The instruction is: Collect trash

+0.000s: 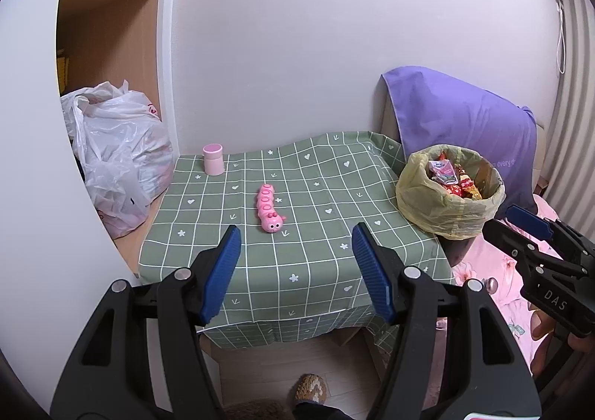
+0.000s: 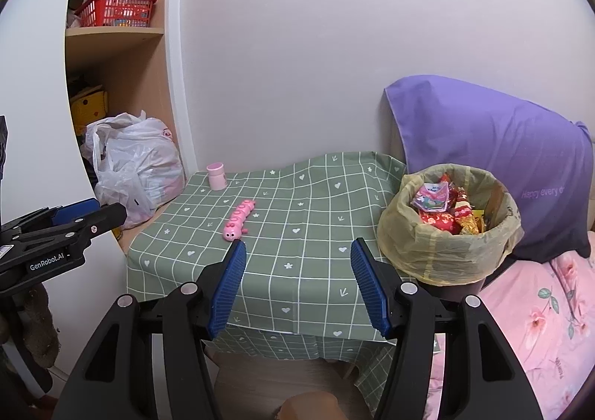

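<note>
- White plastic bag (image 1: 119,156) sits left of the table (image 1: 297,271).
- Pink cup (image 1: 212,159) stands at the cloth's far left corner.
- Pink caterpillar toy (image 1: 268,208) lies mid-table.
- Left gripper (image 1: 295,234) and right gripper (image 2: 297,249) hover spread, pinching nothing.
- Trash bin (image 2: 446,249) holds wrappers (image 2: 442,208) at the table's right edge.

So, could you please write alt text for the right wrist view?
The open right gripper hovers, empty, over a green checked tablecloth that holds a pink caterpillar toy and a pink cup. At right, a bin lined with a yellow bag is full of wrappers.
</note>
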